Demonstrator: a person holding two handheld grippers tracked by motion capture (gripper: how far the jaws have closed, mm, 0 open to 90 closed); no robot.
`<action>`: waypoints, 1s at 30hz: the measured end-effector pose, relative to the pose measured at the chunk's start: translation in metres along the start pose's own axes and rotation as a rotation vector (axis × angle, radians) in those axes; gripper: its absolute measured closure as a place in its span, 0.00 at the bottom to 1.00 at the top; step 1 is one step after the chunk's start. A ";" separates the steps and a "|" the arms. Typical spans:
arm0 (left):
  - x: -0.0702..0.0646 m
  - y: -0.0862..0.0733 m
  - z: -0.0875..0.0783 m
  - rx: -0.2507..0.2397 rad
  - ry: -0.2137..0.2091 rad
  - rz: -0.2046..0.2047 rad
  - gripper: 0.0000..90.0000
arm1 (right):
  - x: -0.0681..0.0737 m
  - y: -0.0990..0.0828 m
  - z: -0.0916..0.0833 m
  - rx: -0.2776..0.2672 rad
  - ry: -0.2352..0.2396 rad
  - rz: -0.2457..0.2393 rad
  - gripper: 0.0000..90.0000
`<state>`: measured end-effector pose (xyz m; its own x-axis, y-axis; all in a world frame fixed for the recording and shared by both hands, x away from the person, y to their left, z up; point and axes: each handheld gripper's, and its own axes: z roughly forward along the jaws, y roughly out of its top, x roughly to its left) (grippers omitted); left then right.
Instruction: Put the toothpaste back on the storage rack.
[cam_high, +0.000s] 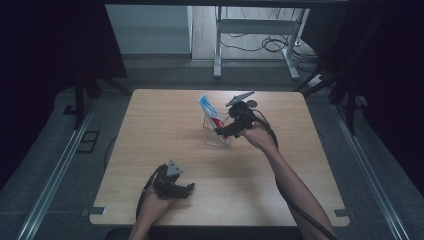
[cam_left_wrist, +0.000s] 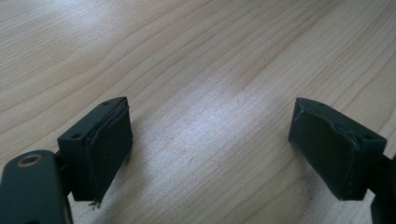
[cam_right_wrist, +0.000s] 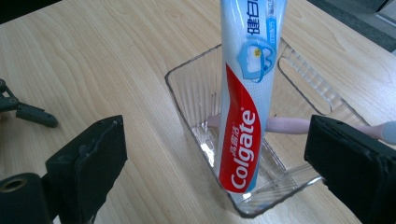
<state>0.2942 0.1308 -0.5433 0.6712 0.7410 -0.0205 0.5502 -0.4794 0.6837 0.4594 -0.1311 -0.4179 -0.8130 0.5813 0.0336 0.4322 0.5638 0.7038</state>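
Left gripper (cam_high: 189, 188) rests low at the near edge of the wooden table (cam_high: 150, 150), held in the person's left hand (cam_high: 156, 205); its own view shows both black pads spread wide over bare wood grain, nothing between them. Farther out, past mid-table, the right hand (cam_high: 257, 137) holds the right gripper (cam_high: 222, 132) at the clear plastic bin (cam_right_wrist: 187, 93). Jaws of this gripper stand spread, one on each side of the bin's near corner, pads not pressing on anything. Toothpaste tube (cam_right_wrist: 247, 102), white and blue with a red Colgate band, stands upright in the bin, lower end on the bin floor, upper end leaning out above the rim; it is free of both pads. Pink toothbrush (cam_right_wrist: 289, 125) lies across the bin floor behind the tube, its handle running toward the right pad. High view shows the bin near the table's centre-right, tube top (cam_high: 206, 105) tilted toward the left.
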 end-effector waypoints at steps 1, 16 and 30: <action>0.000 0.000 0.000 0.000 0.000 0.000 0.15 | 0.000 -0.001 0.000 -0.004 0.000 -0.006 0.06; 0.000 0.000 0.000 0.000 0.000 0.000 0.15 | 0.003 -0.020 -0.015 0.000 -0.008 0.001 0.05; 0.000 0.000 0.000 0.000 0.001 0.000 0.15 | 0.002 -0.042 -0.031 -0.013 -0.016 0.010 0.04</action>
<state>0.2942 0.1308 -0.5433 0.6711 0.7411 -0.0200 0.5500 -0.4795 0.6838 0.4275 -0.1724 -0.4254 -0.8022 0.5964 0.0299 0.4356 0.5503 0.7123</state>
